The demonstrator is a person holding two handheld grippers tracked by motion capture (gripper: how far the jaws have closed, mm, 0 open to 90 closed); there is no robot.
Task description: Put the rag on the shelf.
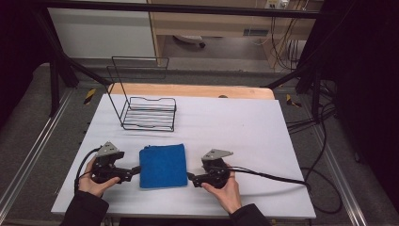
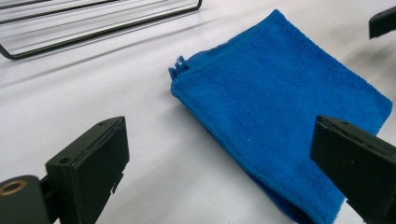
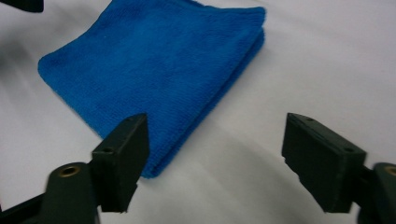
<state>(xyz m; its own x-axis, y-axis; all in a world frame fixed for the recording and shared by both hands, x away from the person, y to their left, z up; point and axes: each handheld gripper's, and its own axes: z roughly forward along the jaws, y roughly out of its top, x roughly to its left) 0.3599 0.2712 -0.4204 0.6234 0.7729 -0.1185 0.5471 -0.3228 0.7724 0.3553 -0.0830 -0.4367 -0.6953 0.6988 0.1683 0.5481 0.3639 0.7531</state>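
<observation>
Both tongs rest on the table, jaws spread and holding nothing: left gripper [image 1: 135, 169] at one edge of the cloth [image 1: 163, 165], right gripper [image 1: 192, 178] at the opposite edge. Cloth lies folded flat between them; a wire rack [image 1: 149, 113] stands beyond the left gripper. Risk, as I judge it: a shallow pinch could catch only the top layer and unfold the cloth.

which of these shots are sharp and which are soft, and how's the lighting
High view: dim, dark at both side edges, with the white table lit evenly. Left gripper view: the blue towel shows crisp weave, while the wire rack behind it is soft. Right gripper view: the whole frame is slightly blurred, with faint shadows on the table.
</observation>
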